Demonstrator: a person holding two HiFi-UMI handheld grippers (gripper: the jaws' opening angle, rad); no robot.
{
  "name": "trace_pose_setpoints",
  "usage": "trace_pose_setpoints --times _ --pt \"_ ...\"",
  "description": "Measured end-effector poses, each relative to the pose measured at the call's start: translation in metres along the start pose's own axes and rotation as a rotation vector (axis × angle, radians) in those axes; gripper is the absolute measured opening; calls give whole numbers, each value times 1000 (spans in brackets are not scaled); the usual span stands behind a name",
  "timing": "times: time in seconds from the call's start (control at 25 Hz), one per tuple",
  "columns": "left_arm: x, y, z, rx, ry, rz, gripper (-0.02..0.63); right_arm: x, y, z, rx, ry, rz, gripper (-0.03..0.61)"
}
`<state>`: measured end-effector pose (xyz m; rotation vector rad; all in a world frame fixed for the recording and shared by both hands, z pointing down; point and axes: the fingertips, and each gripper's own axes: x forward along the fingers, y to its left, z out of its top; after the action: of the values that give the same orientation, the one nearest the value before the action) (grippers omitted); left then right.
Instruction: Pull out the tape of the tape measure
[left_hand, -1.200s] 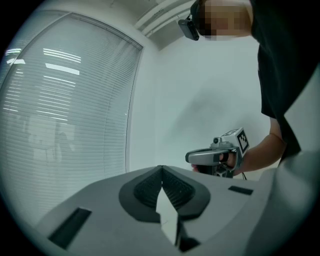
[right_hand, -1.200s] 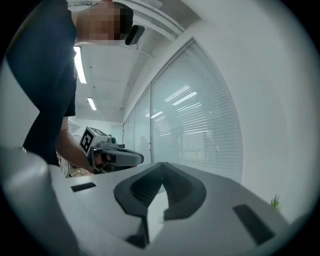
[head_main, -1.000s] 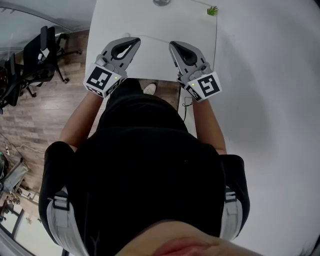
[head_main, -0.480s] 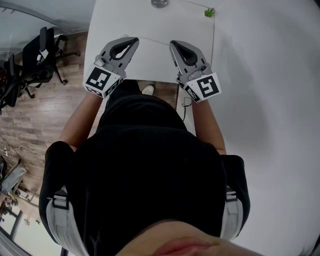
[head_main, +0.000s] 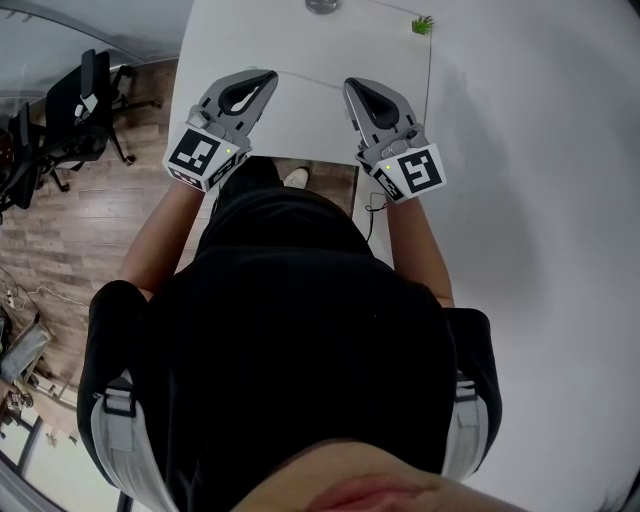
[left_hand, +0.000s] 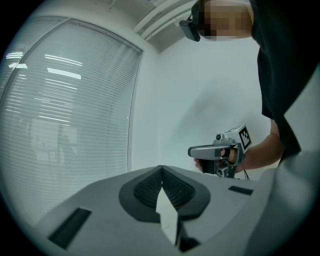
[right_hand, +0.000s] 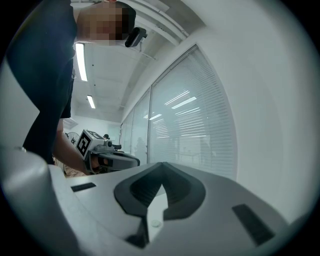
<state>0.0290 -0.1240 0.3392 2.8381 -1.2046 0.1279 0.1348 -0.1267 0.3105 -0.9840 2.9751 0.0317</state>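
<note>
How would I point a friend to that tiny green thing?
Find the white table before the person. Look to its far right corner, beyond the right gripper. The green sprig there is the only colour on that white top.

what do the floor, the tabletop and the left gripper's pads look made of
Floor: wood or wood-look planks, brown grain and seams showing.
Tabletop: smooth matte white, likely laminate, no grain visible.
Pads of the left gripper: dark and finely ribbed, probably rubber, set in grey plastic-looking jaws.

Black short-sleeved top (head_main: 300, 340), grey left tongs (head_main: 268, 77) and right tongs (head_main: 350, 85).
</note>
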Motion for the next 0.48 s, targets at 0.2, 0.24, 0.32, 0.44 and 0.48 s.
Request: trace_pose_setpoints --times 0.2,0.24,0.32,0.44,0.48 --pt "0 0 3 8 -16 5 11 0 -1 -3 -4 2 0 2" --pt "1 0 3 9 -16 4 11 0 -1 -3 -4 2 1 2" --pt "2 0 6 12 -20 2 11 0 -3 -2 -6 2 2 2" --pt "2 3 3 -3 -13 7 11 1 -4 -2 -7 4 3 2" --pt "2 4 3 -4 -13 9 11 1 -4 -2 -7 5 3 2"
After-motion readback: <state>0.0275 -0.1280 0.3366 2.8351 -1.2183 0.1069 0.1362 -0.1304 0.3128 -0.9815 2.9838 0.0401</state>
